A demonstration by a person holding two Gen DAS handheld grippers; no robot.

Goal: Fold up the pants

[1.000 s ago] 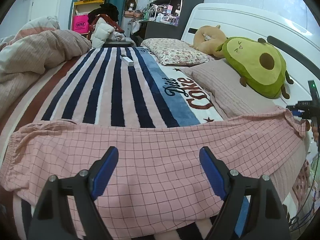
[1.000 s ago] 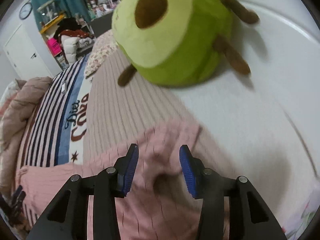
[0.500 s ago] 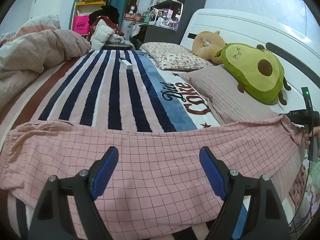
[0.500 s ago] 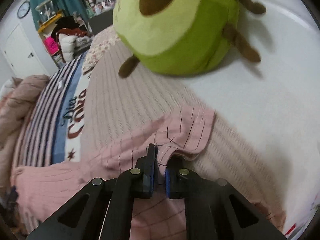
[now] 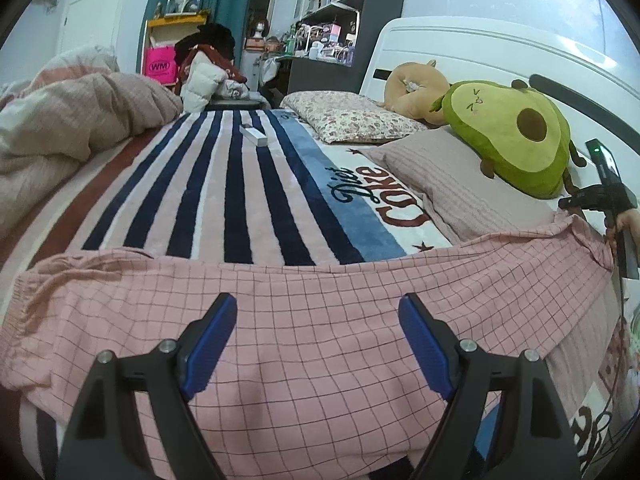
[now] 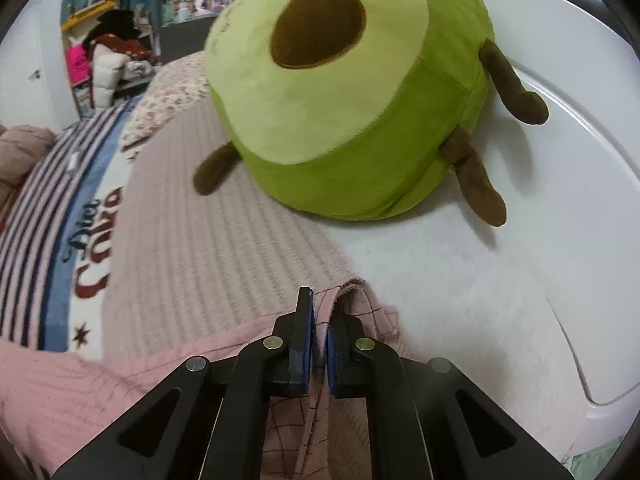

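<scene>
Bedroom, striped blanket [image 5: 224,200] on bed w/ pink checked pants [image 5: 304,320] laid flat across its near edge, left to right. Left gripper [image 5: 318,334] hovers over pants' middle, fingers wide, nothing between them. Beige pillow [image 5: 452,192] far right w/ avocado plush [image 6: 340,92] on it. Right gripper [image 6: 319,330] at pants' right end, fingers pinched on fabric fold
</scene>
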